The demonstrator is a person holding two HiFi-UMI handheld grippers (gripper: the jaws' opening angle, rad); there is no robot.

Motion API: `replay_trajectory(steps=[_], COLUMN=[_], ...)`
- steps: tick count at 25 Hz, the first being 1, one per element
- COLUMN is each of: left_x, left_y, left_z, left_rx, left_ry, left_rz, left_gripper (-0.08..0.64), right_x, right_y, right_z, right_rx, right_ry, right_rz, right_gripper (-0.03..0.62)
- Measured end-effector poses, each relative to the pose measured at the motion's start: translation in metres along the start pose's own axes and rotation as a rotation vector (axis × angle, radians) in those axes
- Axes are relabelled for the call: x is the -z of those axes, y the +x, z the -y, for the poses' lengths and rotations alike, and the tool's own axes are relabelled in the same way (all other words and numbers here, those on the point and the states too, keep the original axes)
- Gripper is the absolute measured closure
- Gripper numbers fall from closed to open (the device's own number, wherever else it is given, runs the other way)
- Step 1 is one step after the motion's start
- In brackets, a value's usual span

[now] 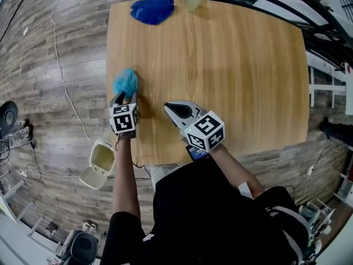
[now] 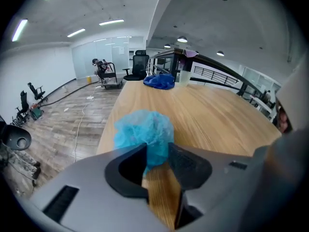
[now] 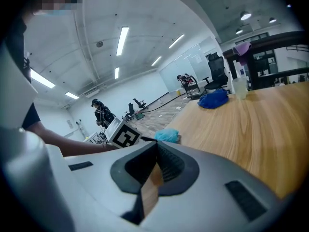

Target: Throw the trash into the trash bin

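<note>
Left gripper (image 2: 157, 152) jaws wide, blue wad (image 2: 143, 130) between tips, unclamped. Risk: shallow bite on fluff; wad slips out short of trash bin (image 1: 99, 163) behind gripper.

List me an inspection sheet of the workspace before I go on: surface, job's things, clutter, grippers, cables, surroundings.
Surface: wooden table, mostly bare.
Job's things: light blue wad near the table's left edge; bin on the floor left of the table, lid open.
Clutter: dark blue cloth and a pale cup at the far edge.
Grippers: left gripper open, the wad's near end between its jaws; right gripper shut, empty, over the table's near edge.
Cables: white cable on the floor left of the table.
Surroundings: plank floor; office chairs beyond the table.
</note>
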State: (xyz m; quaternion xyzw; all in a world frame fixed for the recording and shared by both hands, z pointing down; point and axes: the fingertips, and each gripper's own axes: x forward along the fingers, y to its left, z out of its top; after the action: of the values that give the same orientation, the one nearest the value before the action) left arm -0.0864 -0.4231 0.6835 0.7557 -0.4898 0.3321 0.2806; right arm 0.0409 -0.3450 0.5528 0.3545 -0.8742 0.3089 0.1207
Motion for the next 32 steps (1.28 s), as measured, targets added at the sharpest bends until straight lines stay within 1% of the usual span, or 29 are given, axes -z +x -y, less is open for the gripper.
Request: replay_trajectory(steps=[2,5,8,11,13,17,23,25,28,30,32], left_x=[-0.003,-0.005,-0.008,-0.016,-0.024,-0.043,-0.077,-0.080,-0.082,-0.083,-0.086], left_y=[0.000,0.001,-0.008,-0.025,-0.037,-0.072,-0.160,-0.194,-0.245,-0.277,-0.303], left_z=[-0.005,-0.005,-0.002,0.000,0.003,0.008,0.028,0.037,0.051,0.063,0.077], left_rx=[-0.046,-0.047,-0.044,-0.048,-0.043,-0.043,-0.059,-0.068,-0.088,-0.084,-0.073], left_ry=[0.021,0.014,0.019,0.020,0.006,-0.019,-0.066,-0.086,-0.098,-0.108,-0.107], left_rz=[0.009,0.010,0.020,0.050,0.086,0.185,0.378,0.444,0.559,0.633,0.690], left_gripper=[0.538,0.548,0.548,0.548,0.548,0.548,0.548,0.548,0.548,0.548,0.548], right_x=[-0.002,-0.004,-0.006,-0.010,-0.012,-0.016,-0.029,-0.033,-0.041,-0.050,-0.060], right_y=[0.001,0.003,-0.001,-0.007,-0.009,-0.013,-0.034,-0.044,-0.056,-0.065,-0.074], right_z=[0.006,0.010,0.005,-0.002,-0.003,-0.012,-0.034,-0.046,-0.064,-0.075,-0.083], right_rx=[0.005,0.005,0.000,-0.005,-0.011,-0.037,-0.067,-0.075,-0.093,-0.101,-0.086], right_ry=[0.006,0.001,-0.001,-0.009,-0.018,-0.041,-0.068,-0.092,-0.110,-0.122,-0.159], right_rz=[0.004,0.004,0.008,0.014,0.020,0.040,0.061,0.071,0.107,0.135,0.166], right_gripper=[0.595,0.594,0.595,0.595,0.594,0.595,0.594,0.595,0.595,0.595,0.595])
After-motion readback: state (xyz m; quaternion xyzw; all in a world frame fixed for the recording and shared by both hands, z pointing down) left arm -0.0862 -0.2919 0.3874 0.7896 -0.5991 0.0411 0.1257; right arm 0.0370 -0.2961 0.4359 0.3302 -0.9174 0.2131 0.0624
